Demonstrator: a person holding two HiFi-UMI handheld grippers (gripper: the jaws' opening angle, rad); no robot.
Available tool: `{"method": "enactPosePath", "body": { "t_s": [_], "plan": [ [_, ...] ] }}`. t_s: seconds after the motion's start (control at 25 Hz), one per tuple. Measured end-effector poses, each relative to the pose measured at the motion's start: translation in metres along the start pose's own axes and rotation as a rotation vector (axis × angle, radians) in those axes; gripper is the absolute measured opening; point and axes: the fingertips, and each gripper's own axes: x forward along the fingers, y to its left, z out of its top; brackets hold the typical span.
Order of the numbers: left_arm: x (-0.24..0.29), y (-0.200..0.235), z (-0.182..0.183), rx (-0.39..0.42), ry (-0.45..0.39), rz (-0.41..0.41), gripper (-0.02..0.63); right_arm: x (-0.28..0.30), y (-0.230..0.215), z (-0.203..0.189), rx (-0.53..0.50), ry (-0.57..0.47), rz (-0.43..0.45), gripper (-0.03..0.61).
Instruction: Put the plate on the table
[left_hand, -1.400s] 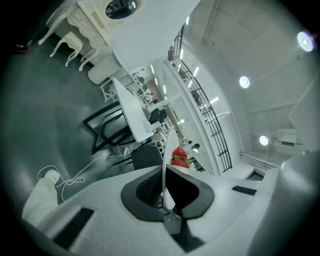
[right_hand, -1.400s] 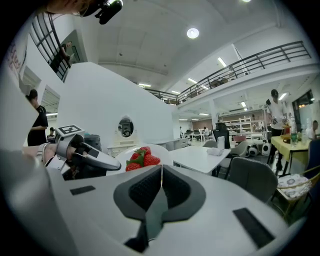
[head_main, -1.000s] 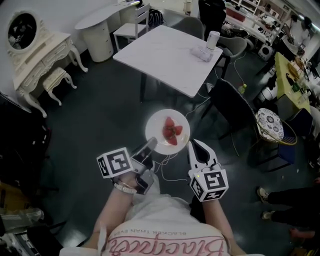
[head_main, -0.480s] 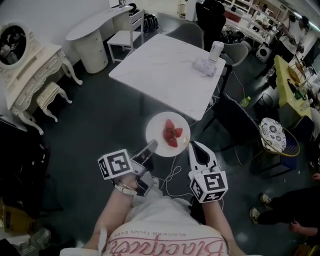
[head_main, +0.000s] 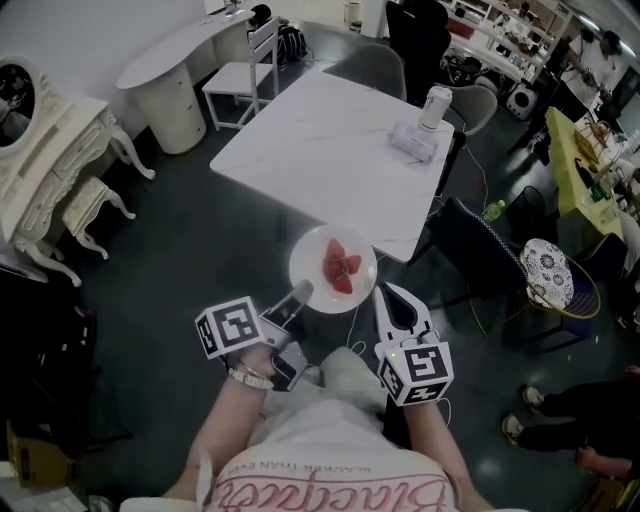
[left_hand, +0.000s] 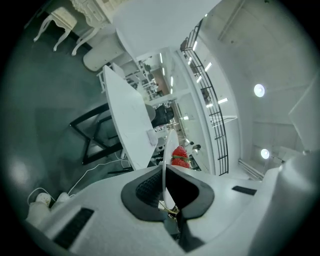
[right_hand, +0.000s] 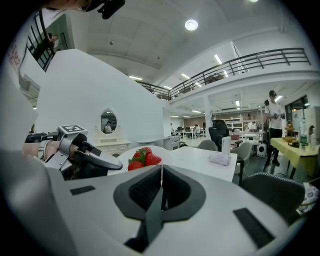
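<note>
The left tongs and right tongs are both closed on the rim of the plate, which hangs in the air near the white tabletop; setting it down is not yet done, I judge. The gripper views show the pinched rim; the head view shows the gap.

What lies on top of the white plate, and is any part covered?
A few red strawberries lie near the middle of the plate. The left tool grips the near rim and covers a little of it; the underside is hidden.
</note>
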Motion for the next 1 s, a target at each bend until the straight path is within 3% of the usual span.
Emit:
{"method": "enactPosePath", "body": {
  "t_s": [0.2,0.44,1.0],
  "plan": [
    [0.019,0.010,0.017,-0.004,0.028,0.008,0.011,0.028,-0.010,0.001,0.008,0.017,0.002,0.006],
    [0.058,0.024,0.044,0.051,0.099,0.024,0.011,0.072,-0.037,0.007,0.006,0.018,0.011,0.006],
    [0.179,0.051,0.164,0.015,0.084,0.064,0.011,0.224,-0.129,0.049,0.007,0.018,0.021,0.006]
  ]
}}
